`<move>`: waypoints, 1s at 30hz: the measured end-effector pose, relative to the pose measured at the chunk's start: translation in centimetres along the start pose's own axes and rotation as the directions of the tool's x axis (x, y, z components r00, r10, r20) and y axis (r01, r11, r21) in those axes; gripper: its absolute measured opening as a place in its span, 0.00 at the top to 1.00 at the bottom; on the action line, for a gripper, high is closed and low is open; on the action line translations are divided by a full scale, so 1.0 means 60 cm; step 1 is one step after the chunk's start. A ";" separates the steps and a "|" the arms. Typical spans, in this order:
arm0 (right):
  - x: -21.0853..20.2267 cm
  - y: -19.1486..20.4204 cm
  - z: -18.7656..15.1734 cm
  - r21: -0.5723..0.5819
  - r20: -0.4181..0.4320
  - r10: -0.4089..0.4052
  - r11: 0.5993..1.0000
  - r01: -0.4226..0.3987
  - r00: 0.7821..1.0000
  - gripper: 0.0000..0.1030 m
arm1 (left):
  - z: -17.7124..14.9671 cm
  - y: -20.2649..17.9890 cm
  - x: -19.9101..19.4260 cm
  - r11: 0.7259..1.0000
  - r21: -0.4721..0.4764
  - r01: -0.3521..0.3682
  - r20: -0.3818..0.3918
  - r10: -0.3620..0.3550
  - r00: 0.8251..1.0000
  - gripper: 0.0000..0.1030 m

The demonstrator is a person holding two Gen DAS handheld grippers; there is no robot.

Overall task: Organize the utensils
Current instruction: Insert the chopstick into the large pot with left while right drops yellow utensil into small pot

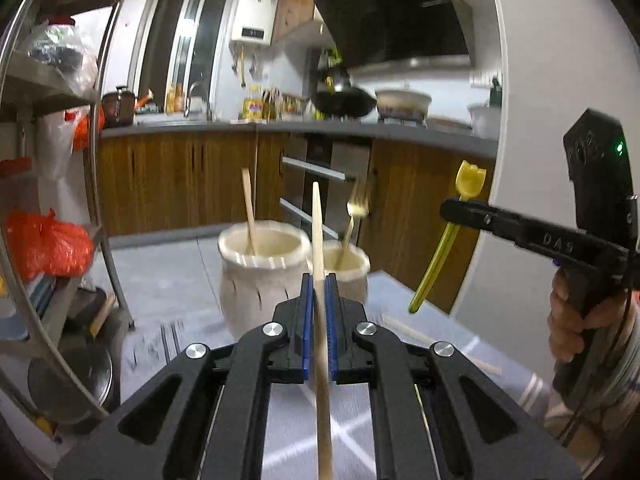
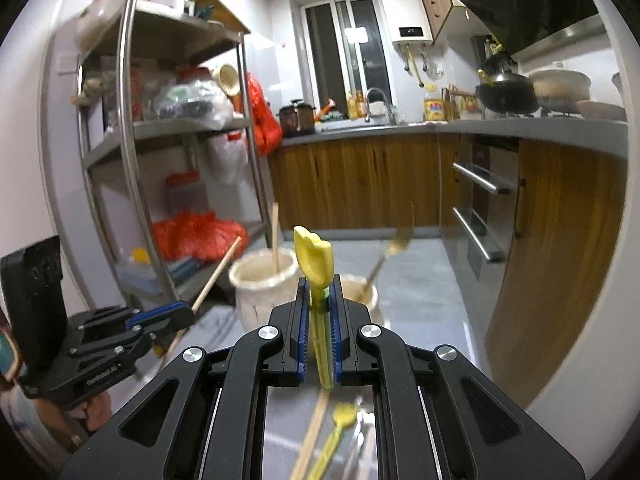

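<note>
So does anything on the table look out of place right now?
Yes: a yellow spoon and a wooden chopstick lie loose on the table, not in the holders, which already hold utensils.

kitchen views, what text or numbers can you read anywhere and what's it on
"DAS": embossed on the finger of the right tool, in the left wrist view.
Embossed line on the left tool: too blurred to read.
Water heater display: digits too small to read.
Oil bottle label: blurred, unreadable.
</note>
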State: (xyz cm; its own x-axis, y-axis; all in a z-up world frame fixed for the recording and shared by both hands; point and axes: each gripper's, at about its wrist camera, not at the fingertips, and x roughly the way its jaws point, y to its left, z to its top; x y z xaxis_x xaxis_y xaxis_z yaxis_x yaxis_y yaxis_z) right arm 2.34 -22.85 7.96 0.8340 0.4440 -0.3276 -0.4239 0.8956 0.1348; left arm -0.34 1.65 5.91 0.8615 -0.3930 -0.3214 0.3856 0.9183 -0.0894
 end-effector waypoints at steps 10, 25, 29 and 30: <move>0.070 -0.030 0.053 0.081 0.074 -0.007 0.997 0.001 0.997 0.90 | 0.116 0.057 0.073 0.995 -0.104 -0.006 0.178 0.024 0.984 0.94; 0.149 -0.058 -0.002 0.099 -0.078 -0.014 0.995 0.021 0.997 0.90 | 0.094 0.076 0.186 0.974 -0.092 -0.207 0.177 0.221 0.959 0.94; 0.165 -0.067 -0.017 0.116 -0.127 -0.023 0.993 0.038 0.992 0.90 | 0.065 0.083 0.163 0.972 -0.089 -0.215 0.121 0.225 0.967 0.94; 0.168 -0.069 -0.019 0.121 -0.136 -0.024 0.992 0.041 0.990 0.90 | 0.061 0.084 0.160 0.971 -0.089 -0.222 0.100 0.230 0.968 0.94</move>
State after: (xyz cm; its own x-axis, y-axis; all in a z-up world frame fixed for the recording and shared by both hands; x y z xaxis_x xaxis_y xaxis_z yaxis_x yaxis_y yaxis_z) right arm 12.07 -22.15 3.02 0.7885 0.4143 -0.4546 -0.3436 0.9097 0.2332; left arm 11.06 2.35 5.80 0.9558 -0.1738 -0.2373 0.1541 0.9831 -0.0992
